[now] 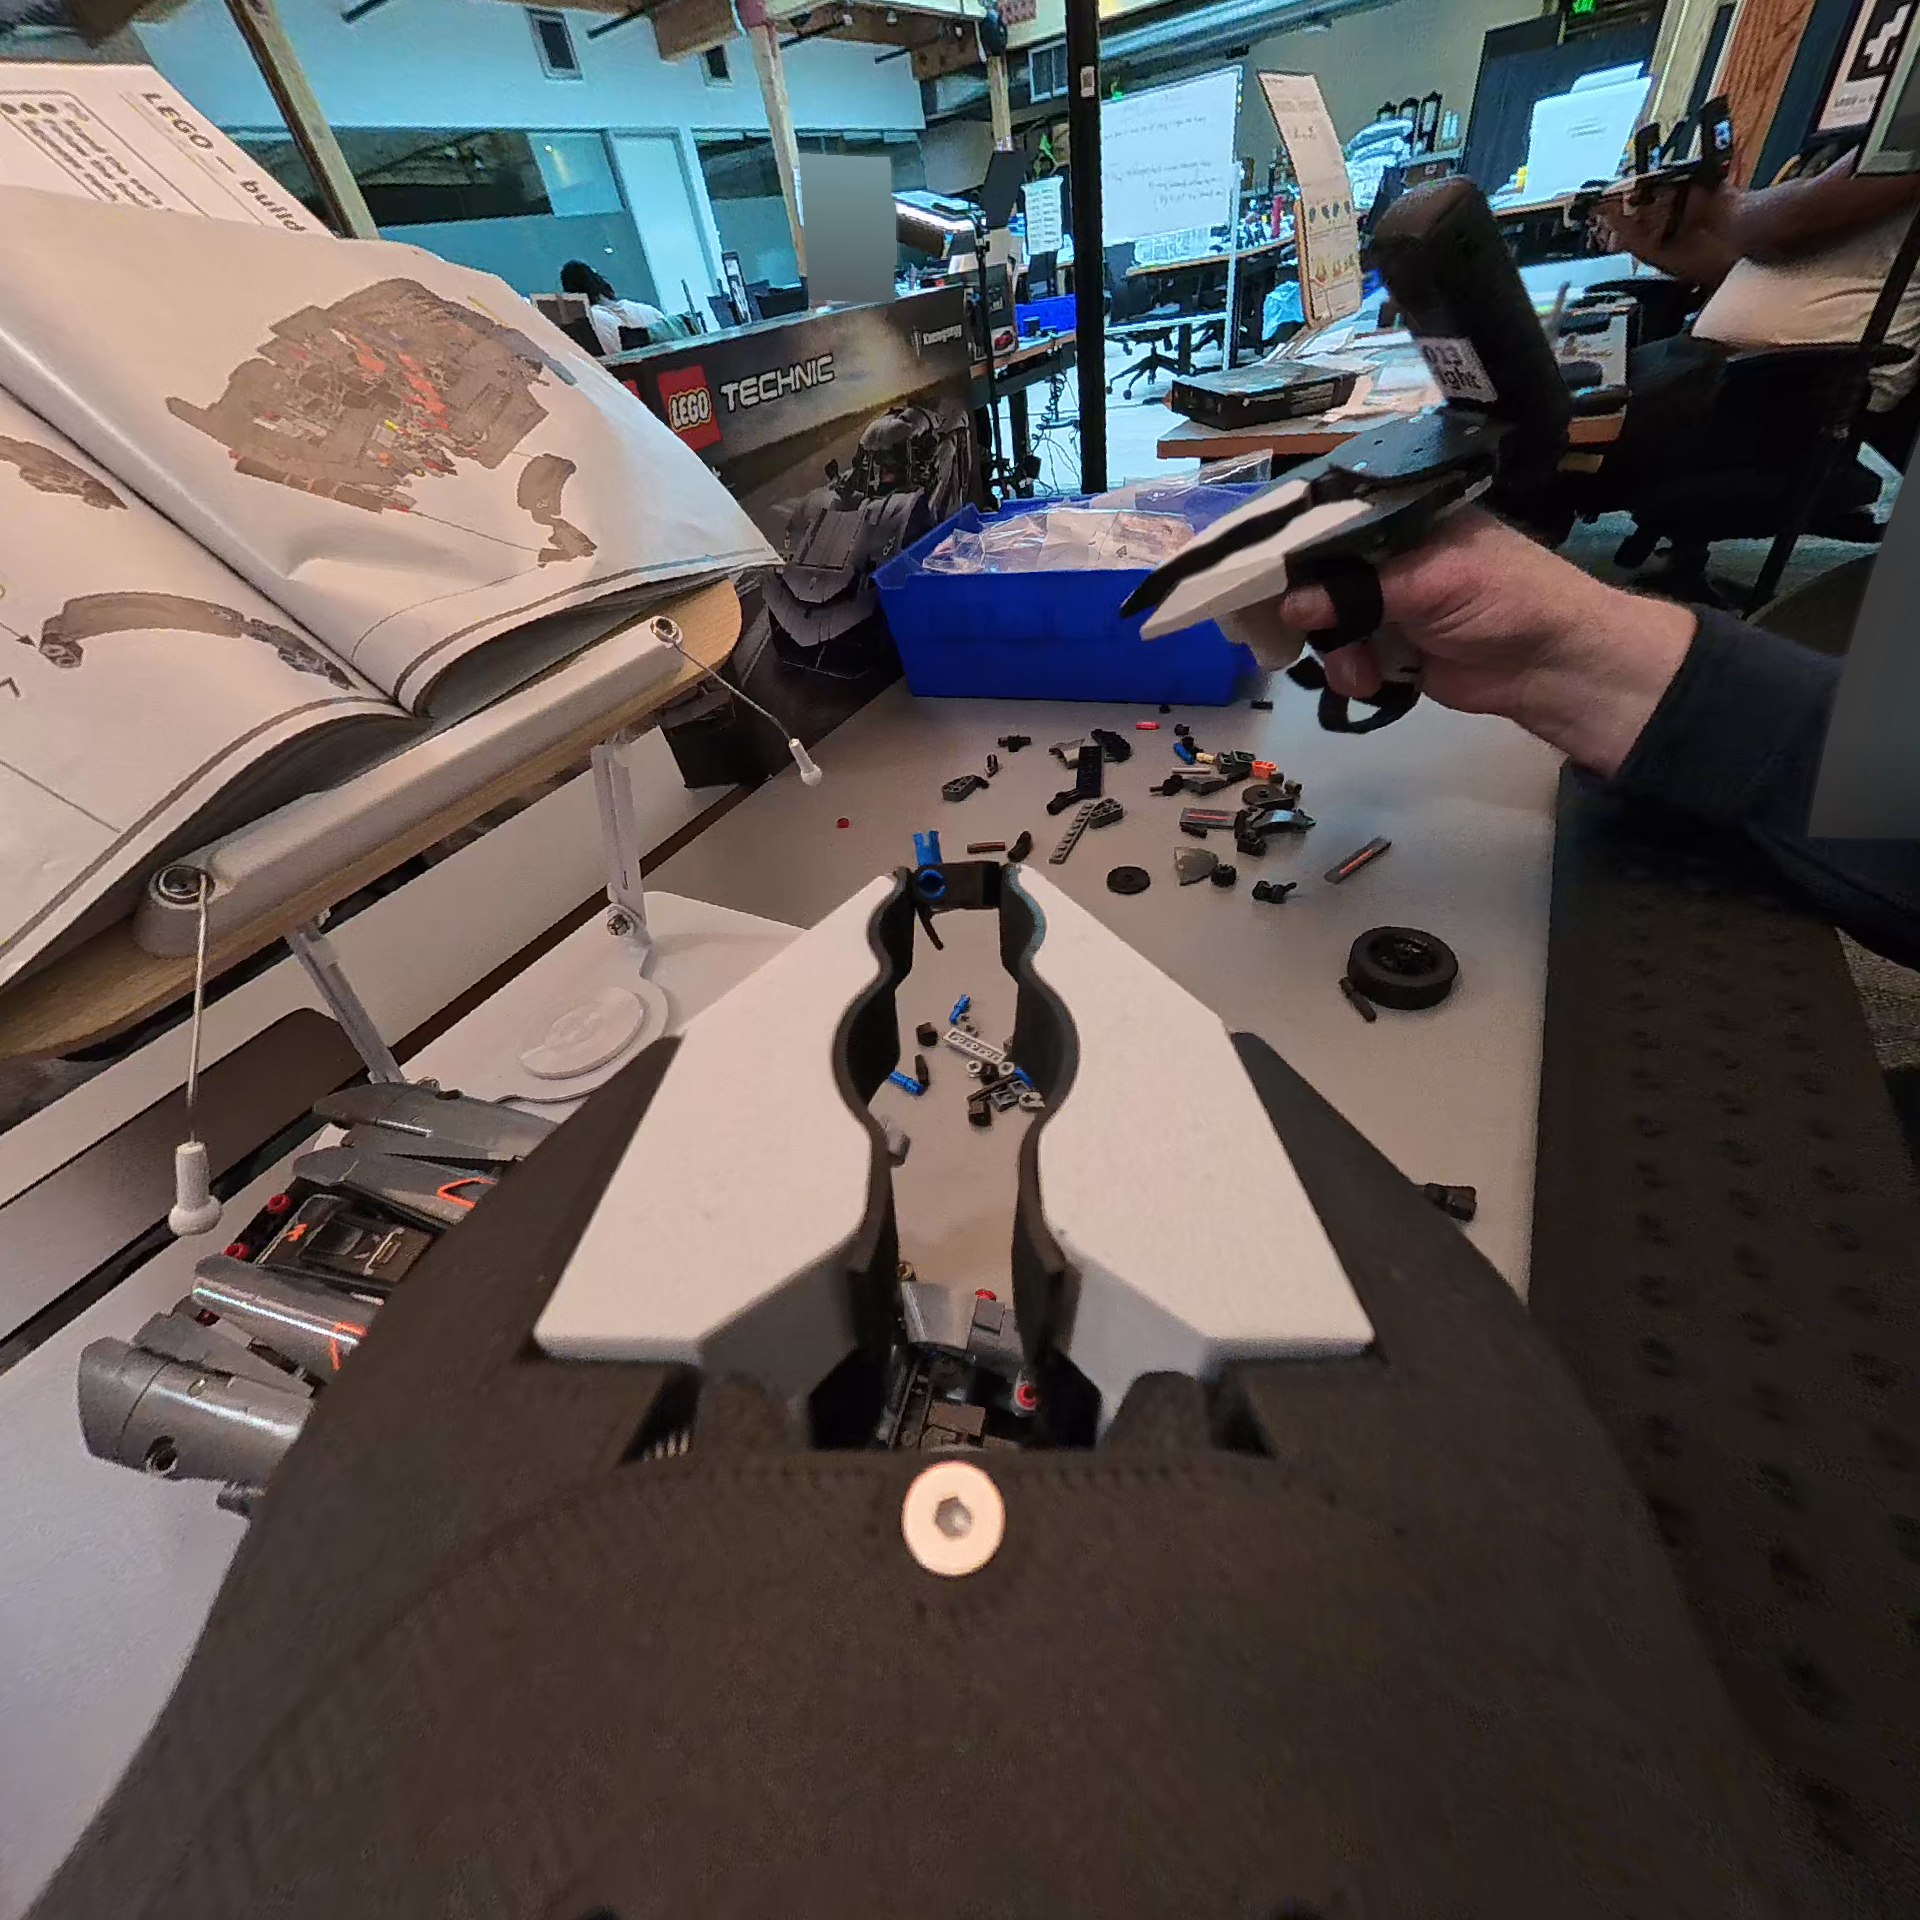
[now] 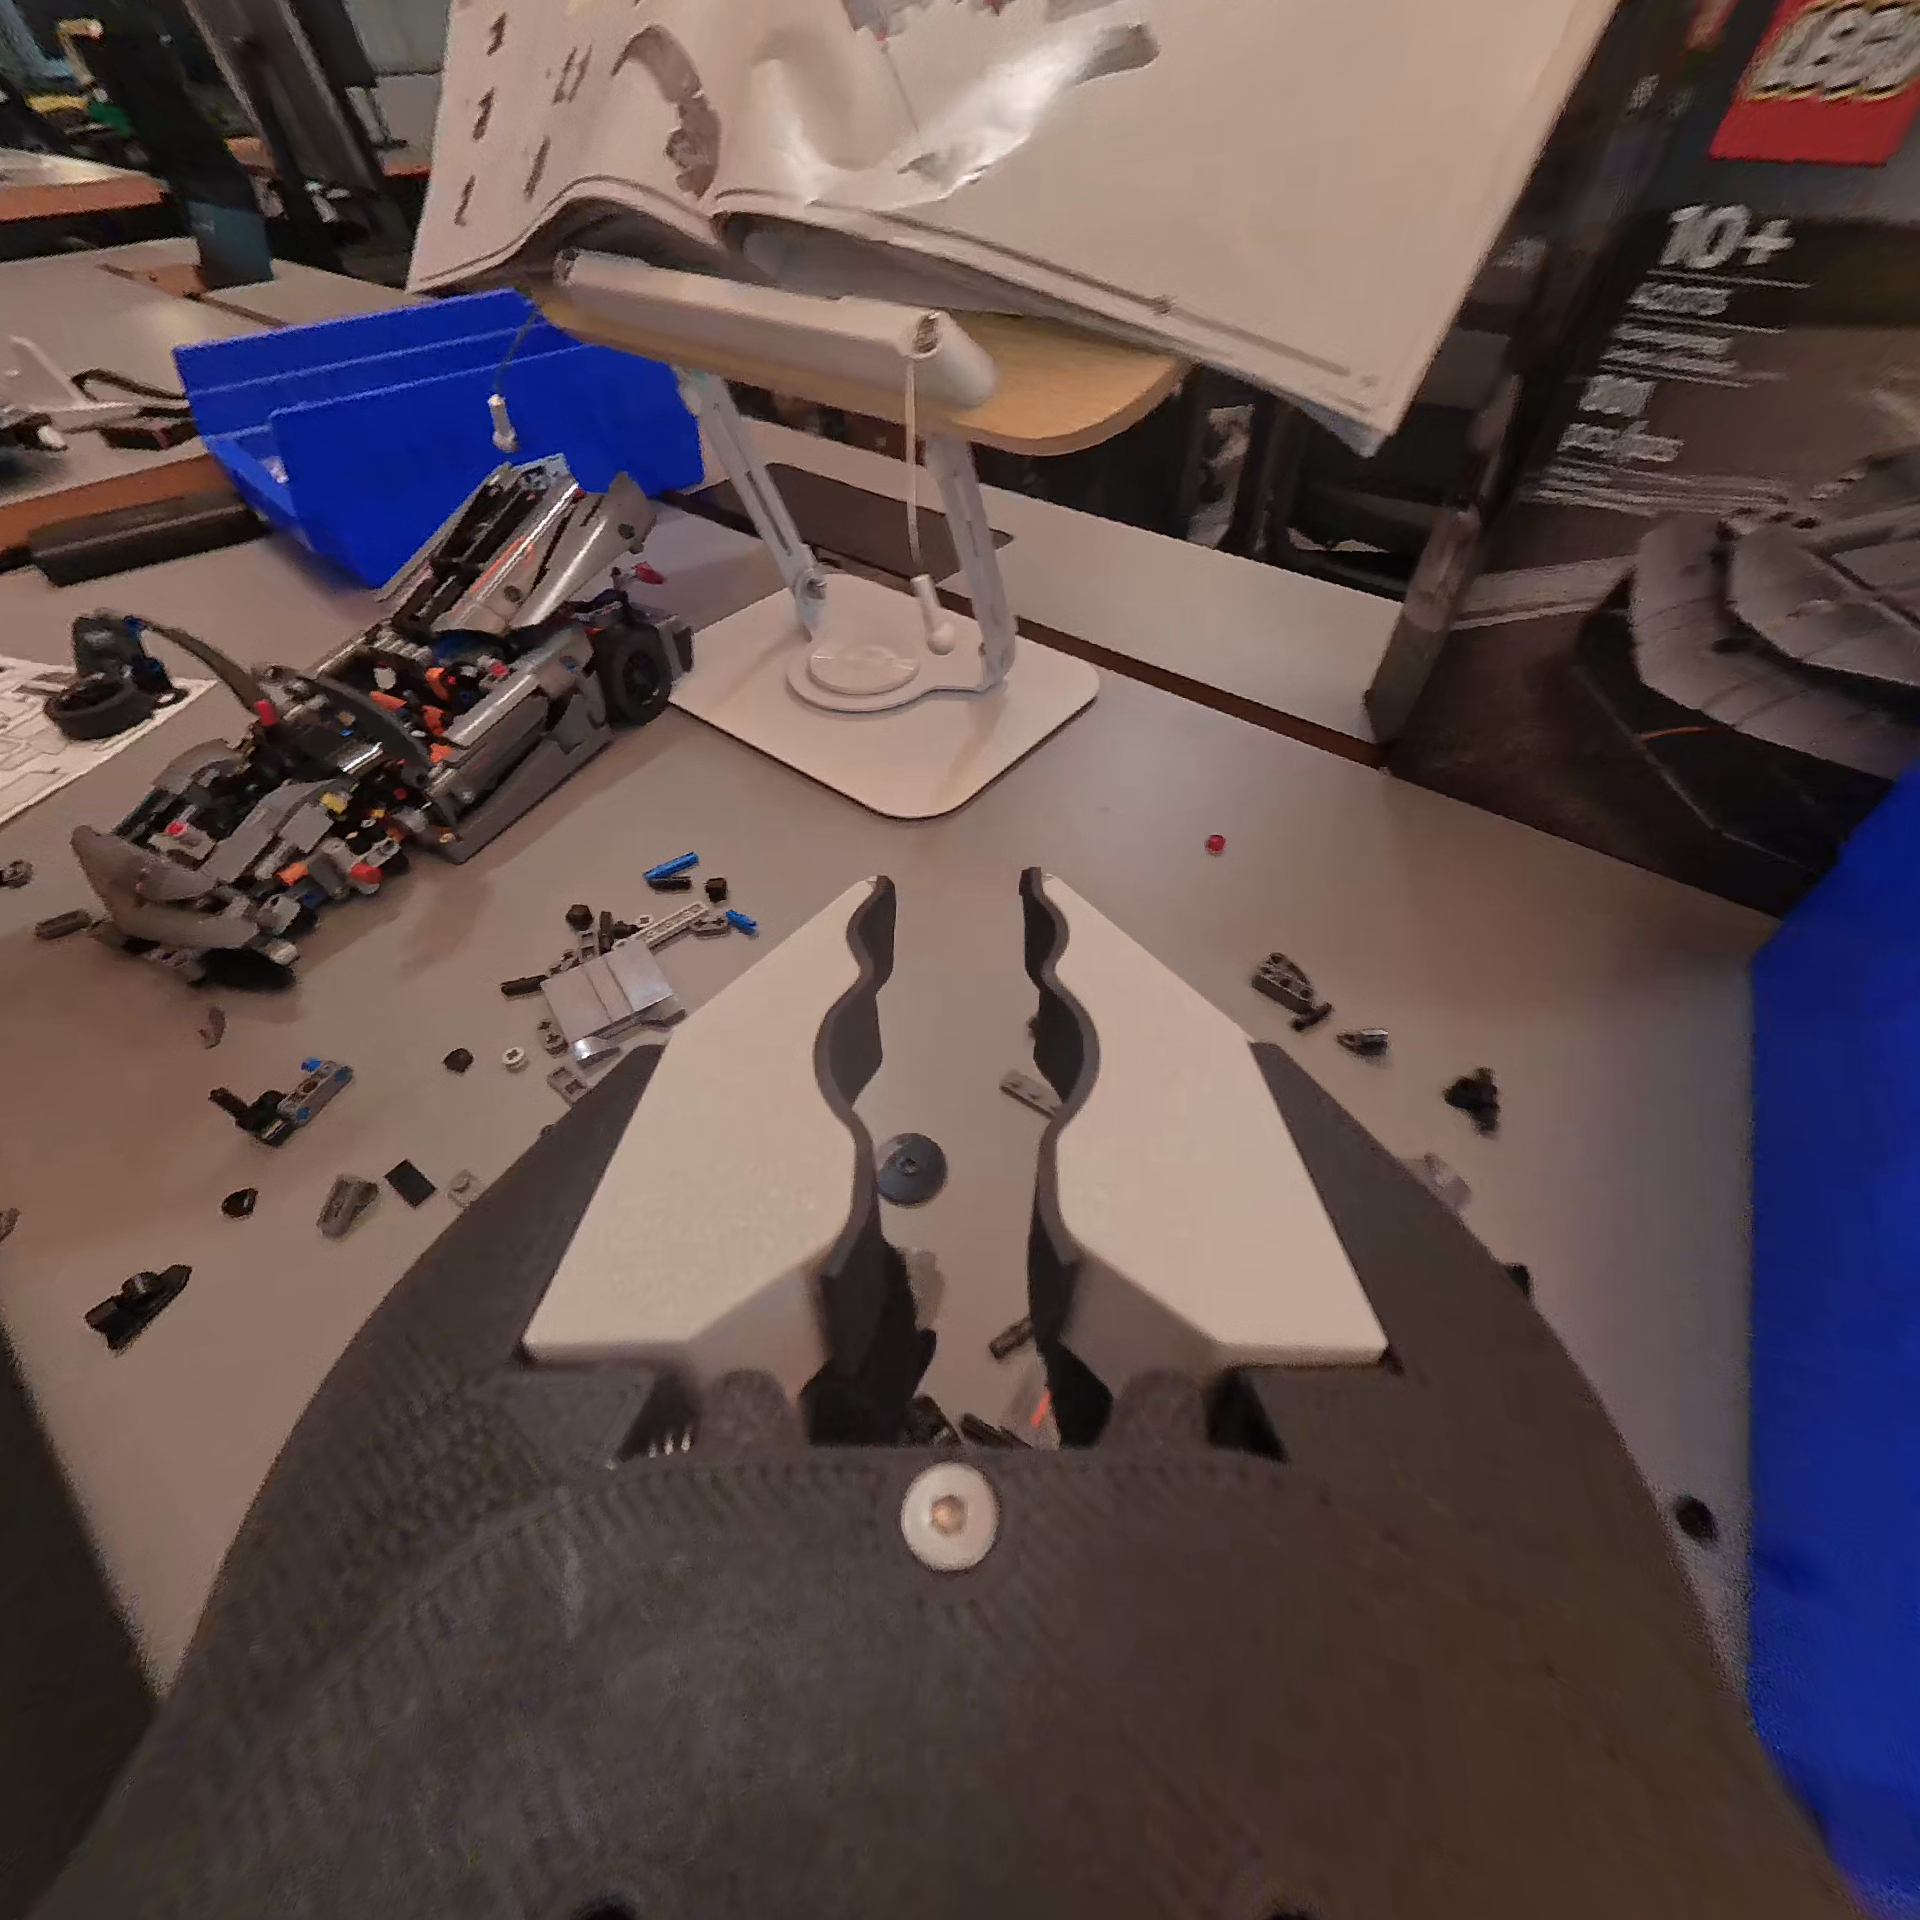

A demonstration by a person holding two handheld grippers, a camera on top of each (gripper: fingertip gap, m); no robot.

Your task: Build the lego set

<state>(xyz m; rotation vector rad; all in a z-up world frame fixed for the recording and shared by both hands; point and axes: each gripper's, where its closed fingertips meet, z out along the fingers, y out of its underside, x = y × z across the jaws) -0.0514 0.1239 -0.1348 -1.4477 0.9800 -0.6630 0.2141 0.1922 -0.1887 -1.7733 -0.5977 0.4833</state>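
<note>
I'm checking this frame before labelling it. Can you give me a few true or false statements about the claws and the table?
1. The left claw grips a small black piece with a blue pin. True.
2. The right claw holds a wheel. False: it is open and empty.
3. The instruction book lies flat on the table. False: it rests on a tilted stand.
4. A loose black wheel lies on the table. True.

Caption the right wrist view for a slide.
Open right gripper hovers empty over scattered loose pieces, with the half-built car and book stand beyond.
</note>
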